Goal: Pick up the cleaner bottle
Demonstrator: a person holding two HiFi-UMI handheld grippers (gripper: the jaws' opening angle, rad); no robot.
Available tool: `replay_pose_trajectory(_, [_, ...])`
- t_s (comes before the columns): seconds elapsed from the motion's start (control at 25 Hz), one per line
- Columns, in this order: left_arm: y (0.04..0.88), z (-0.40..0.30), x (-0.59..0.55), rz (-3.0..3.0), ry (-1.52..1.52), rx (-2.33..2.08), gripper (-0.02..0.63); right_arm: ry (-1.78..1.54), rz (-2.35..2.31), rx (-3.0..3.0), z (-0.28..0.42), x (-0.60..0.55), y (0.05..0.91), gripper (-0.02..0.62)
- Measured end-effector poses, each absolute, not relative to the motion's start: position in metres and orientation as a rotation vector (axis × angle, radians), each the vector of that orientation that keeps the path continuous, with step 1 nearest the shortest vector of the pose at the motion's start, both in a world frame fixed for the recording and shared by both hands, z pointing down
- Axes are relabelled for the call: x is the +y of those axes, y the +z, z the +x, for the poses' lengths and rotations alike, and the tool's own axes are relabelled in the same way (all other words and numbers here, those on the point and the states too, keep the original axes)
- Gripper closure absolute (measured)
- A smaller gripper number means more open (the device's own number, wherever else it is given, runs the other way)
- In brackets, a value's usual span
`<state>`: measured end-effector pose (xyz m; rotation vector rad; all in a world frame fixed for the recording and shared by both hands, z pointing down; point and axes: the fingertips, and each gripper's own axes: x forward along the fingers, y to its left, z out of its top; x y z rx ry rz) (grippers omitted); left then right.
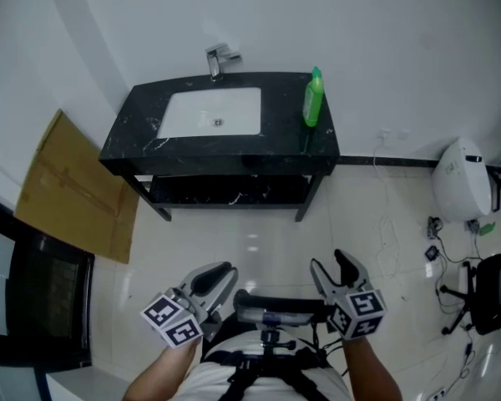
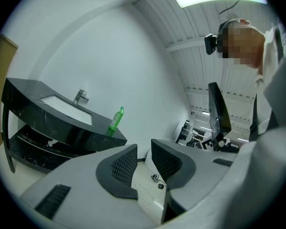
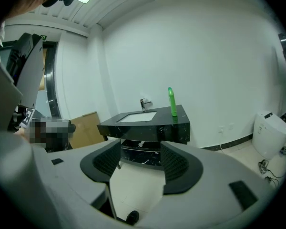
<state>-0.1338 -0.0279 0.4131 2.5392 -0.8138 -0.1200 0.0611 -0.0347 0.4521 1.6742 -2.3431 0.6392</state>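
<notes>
A green cleaner bottle (image 1: 313, 98) stands upright at the right end of a black marble counter (image 1: 292, 140), right of the white sink basin (image 1: 213, 112). The bottle (image 2: 116, 119) also shows in the left gripper view, and as a thin green bottle (image 3: 172, 102) in the right gripper view. My left gripper (image 1: 220, 278) and right gripper (image 1: 334, 267) are held low over the tiled floor, well short of the counter. Both stand open with nothing between their jaws. The left gripper (image 2: 143, 163) points to the right of the counter; the right gripper (image 3: 140, 160) faces it.
A chrome tap (image 1: 217, 59) rises behind the sink. A flat cardboard sheet (image 1: 71, 186) leans left of the counter, beside a dark doorway (image 1: 42, 303). At the right are a white appliance (image 1: 462, 178), cables (image 1: 434, 249) on the floor and a black chair (image 1: 488, 295).
</notes>
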Motion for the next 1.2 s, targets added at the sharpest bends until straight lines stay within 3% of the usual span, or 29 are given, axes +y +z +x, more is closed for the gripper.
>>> replay_pose_trajectory(0.68, [0.404,-0.189,-0.114,2.572,-0.102,-0.66,0.514,0.614,1.809,-2.263,0.008,-0.104,0.436,0.328])
replay_pose_trajectory(1.2, [0.407,-0.183,-0.143,2.585,-0.083,-0.595,0.514,0.596,1.84,-2.25,0.007,-0.131,0.433,0.328])
